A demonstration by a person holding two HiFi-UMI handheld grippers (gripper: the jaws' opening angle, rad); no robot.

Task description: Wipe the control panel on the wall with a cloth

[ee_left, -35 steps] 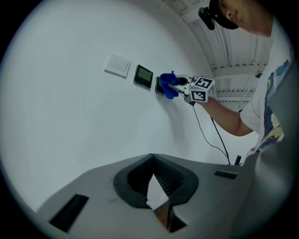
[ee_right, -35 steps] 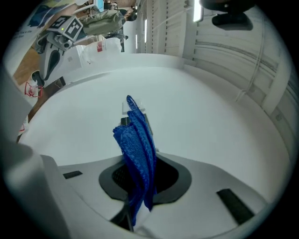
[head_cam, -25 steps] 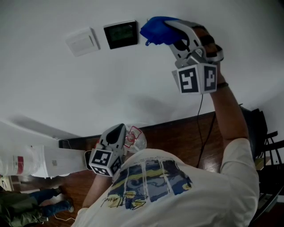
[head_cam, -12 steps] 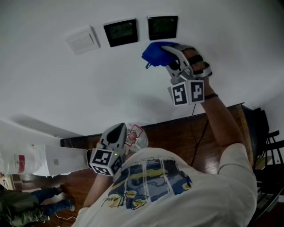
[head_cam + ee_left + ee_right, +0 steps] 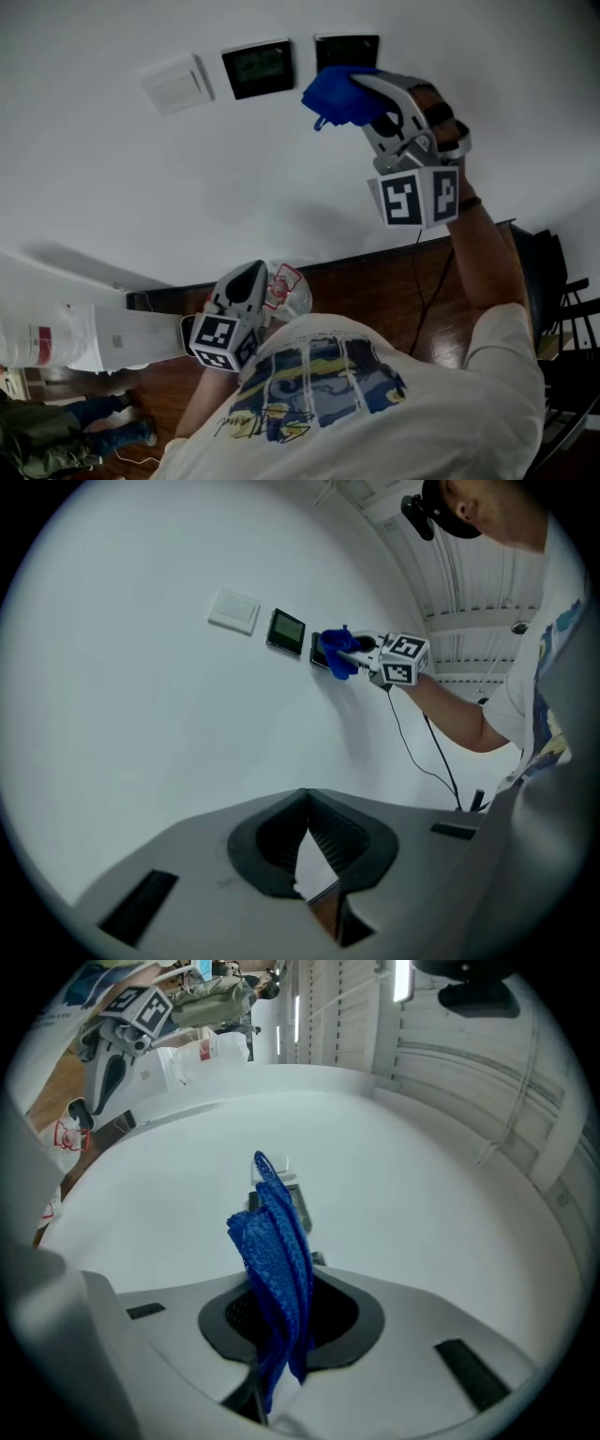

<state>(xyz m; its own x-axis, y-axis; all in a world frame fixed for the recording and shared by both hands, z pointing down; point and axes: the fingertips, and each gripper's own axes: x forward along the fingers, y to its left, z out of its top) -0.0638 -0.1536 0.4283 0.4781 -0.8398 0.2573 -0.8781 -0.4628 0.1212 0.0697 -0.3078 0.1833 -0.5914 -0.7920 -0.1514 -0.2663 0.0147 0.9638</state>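
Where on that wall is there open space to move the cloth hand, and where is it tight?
Wide bare wall lies below the white switch plate and the left dark panel, and right of the right gripper. The top row is crowded: the blue cloth sits at the right dark panel.

"Can you read any writing here?"
"None. There's a scrawl under the print on the shirt [image 5: 251, 427], but it's too small to make out. The red label [image 5: 38, 345] at lower left is a blur."
"And the left control panel [image 5: 259, 67]?"
"A dim green glow, no legible digits. The marker cube [image 5: 417, 198] bears only square patterns."
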